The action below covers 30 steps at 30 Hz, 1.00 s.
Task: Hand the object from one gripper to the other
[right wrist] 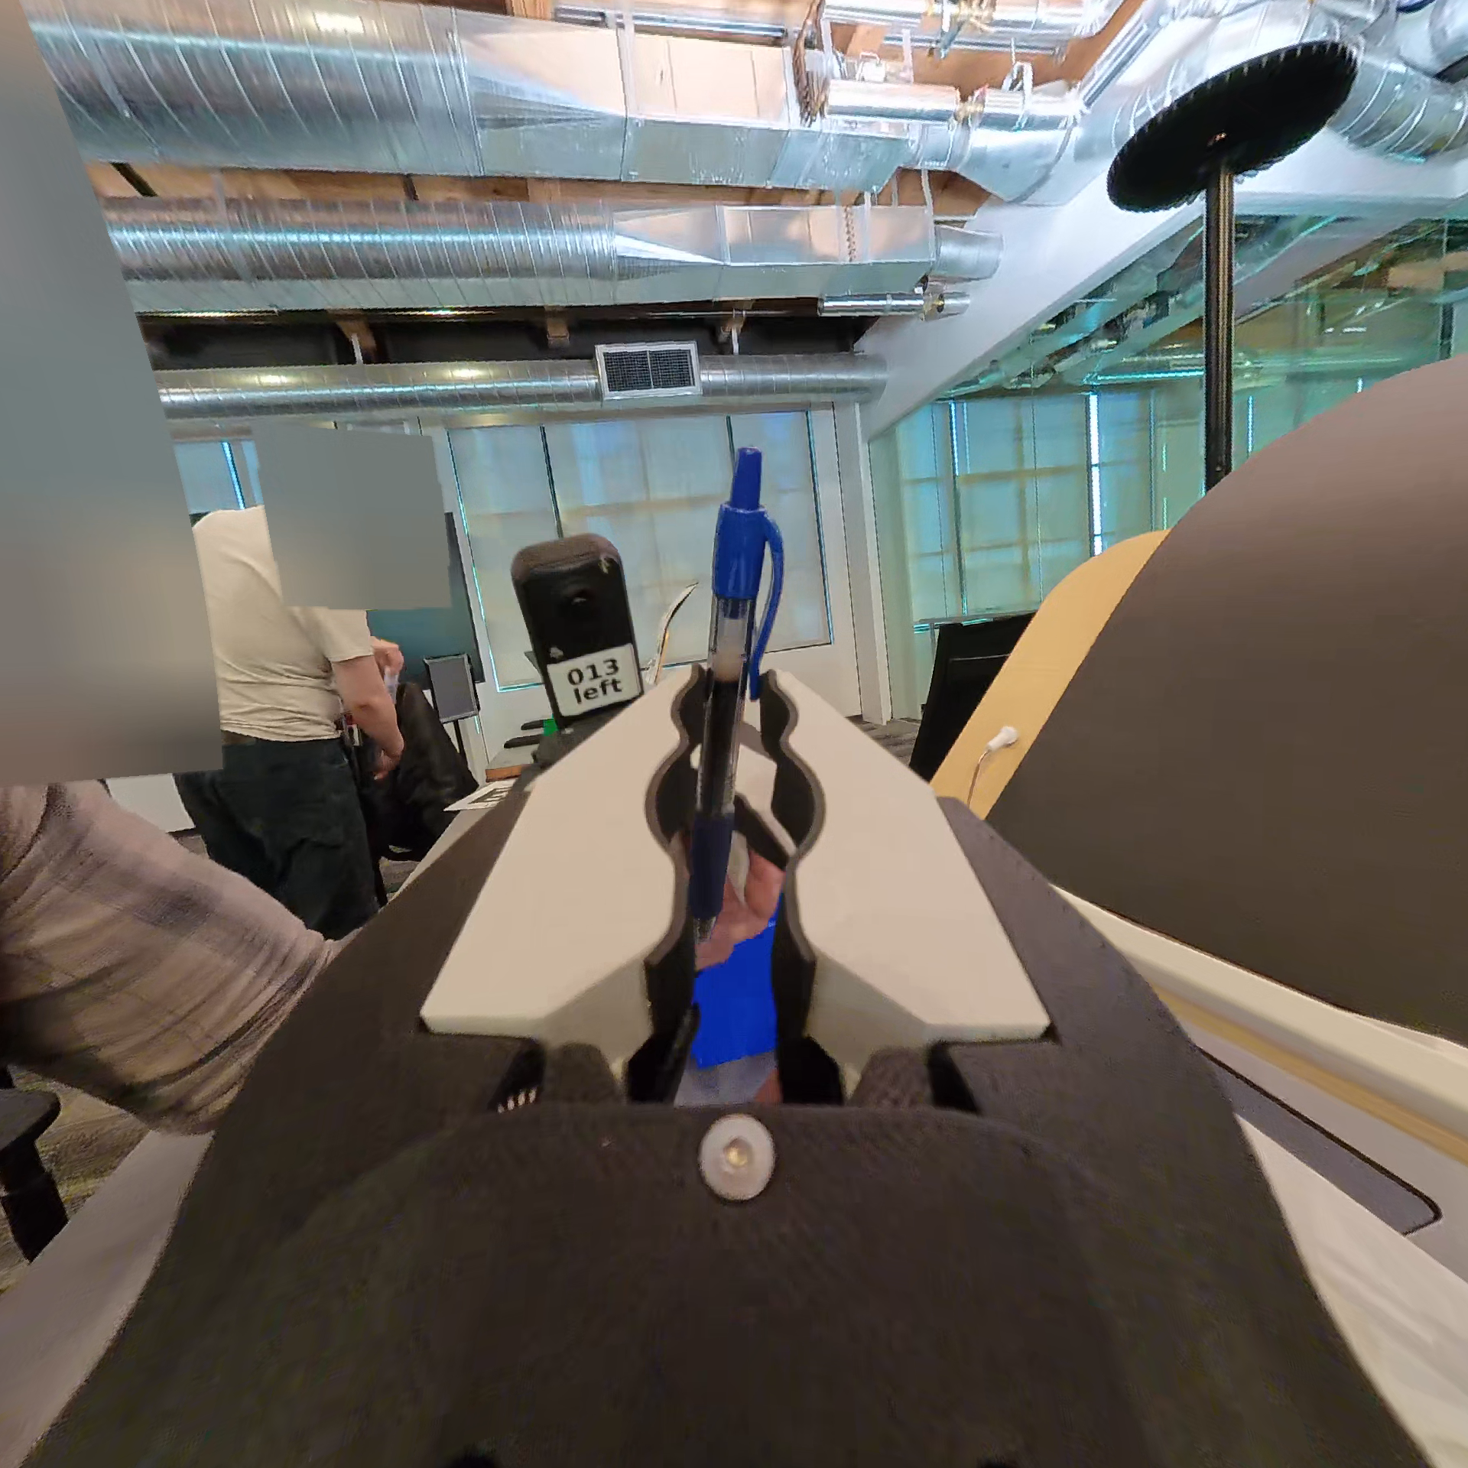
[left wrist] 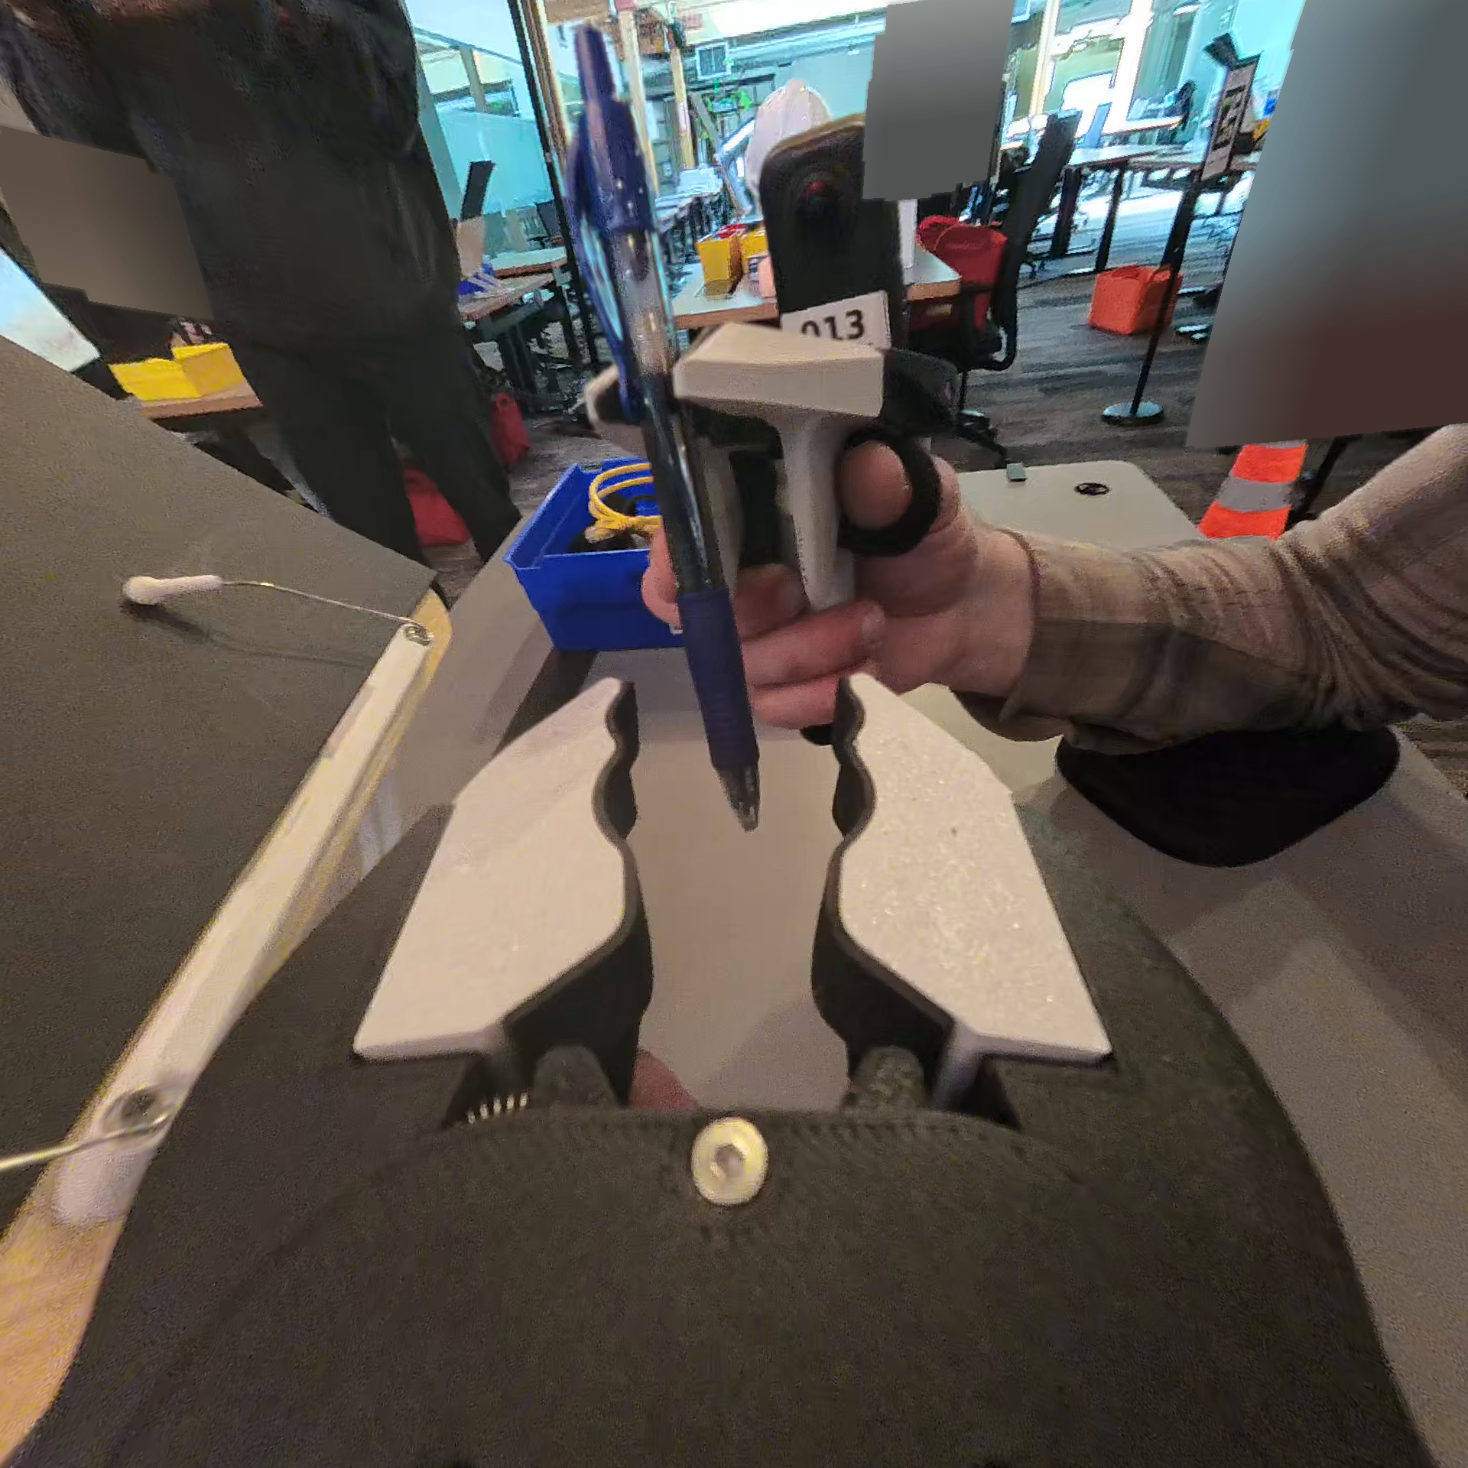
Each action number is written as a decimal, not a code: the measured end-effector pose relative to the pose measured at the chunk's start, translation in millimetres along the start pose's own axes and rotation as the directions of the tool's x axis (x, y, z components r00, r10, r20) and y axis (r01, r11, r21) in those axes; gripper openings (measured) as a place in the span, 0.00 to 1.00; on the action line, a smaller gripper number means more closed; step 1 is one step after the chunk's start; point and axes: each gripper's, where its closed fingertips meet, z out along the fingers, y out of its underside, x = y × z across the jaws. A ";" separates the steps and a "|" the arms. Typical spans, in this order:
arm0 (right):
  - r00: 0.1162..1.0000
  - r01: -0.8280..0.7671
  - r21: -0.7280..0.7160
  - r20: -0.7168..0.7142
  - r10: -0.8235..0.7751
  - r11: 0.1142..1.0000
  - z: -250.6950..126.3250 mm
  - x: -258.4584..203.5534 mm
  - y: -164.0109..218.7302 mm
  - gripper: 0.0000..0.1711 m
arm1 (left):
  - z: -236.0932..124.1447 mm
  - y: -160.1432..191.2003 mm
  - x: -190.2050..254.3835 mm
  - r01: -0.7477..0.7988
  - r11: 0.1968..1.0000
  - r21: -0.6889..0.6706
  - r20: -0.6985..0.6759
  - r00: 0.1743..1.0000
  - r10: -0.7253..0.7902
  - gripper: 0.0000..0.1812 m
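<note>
Pen (right wrist: 719,762): retractable ballpoint with a clear barrel showing a dark ink tube, a ribbed blue rubber grip low on the shaft, a blue cap section with a curved clip and push button at the top, and a metal-tipped cone (left wrist: 743,802) at the bottom. It stands nearly upright, leaning slightly, tip down, in the air above the tabletop (left wrist: 1112,492).

Right claw (right wrist: 731,699): white fingers with black scalloped inner pads, pinching the pen by its clear barrel just above the grip; the button end rises beyond the fingertips.

Right hand (left wrist: 858,604): wrapped round the right claw's handle, one finger through a black trigger ring, with a grey plaid sleeve behind.

Left claw (left wrist: 735,715): fingers spread wide apart and empty; in the left wrist view the pen's tip hangs between them, touching neither.

Surroundings: a blue bin (left wrist: 580,572) holding a yellow cable, on the far side of the tabletop; an orange cone (left wrist: 1255,492) at far right; silver ducts (right wrist: 477,103) overhead.
</note>
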 end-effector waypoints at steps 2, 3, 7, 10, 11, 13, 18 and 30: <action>1.000 -0.001 0.004 0.007 0.001 1.000 0.4 -1.6 -0.6 0.06 | 4.2 -0.3 1.8 0.019 1.000 0.021 -0.011 1.000 -0.018 0.19; 1.000 -0.002 0.003 0.008 0.002 1.000 0.4 -1.8 -0.7 0.06 | 4.6 -1.7 0.7 0.018 0.999 0.038 -0.003 1.000 -0.018 0.12; 1.000 0.001 0.004 0.008 -0.001 1.000 -0.8 -1.5 -2.6 0.06 | 2.3 -5.2 -4.6 0.039 0.997 0.070 0.012 0.999 -0.040 0.06; 0.999 0.034 -0.025 0.004 -0.034 0.999 -0.6 -2.2 -0.8 0.06 | -2.1 -3.7 -7.8 0.004 0.999 0.039 0.039 0.999 -0.005 0.06; 0.999 0.050 -0.037 0.003 -0.049 0.998 -0.8 -2.7 -0.5 0.06 | -4.5 -3.4 -7.9 -0.008 1.000 0.024 0.040 0.999 0.007 0.06; 0.995 0.097 -0.066 -0.010 -0.098 0.993 -2.5 -1.7 -2.3 0.14 | -10.5 -3.1 -12.3 -0.043 0.999 -0.008 0.074 0.996 0.043 0.06; 0.920 0.363 -0.325 -0.026 -0.392 0.873 -17.7 6.3 5.5 0.22 | -29.9 11.6 -24.5 -0.203 0.953 -0.225 0.162 0.957 0.242 0.06; 0.405 0.709 -0.701 0.318 -0.857 0.075 -36.6 15.7 51.4 0.21 | -52.2 45.4 -36.0 -0.307 0.691 -0.655 0.181 0.824 0.537 0.06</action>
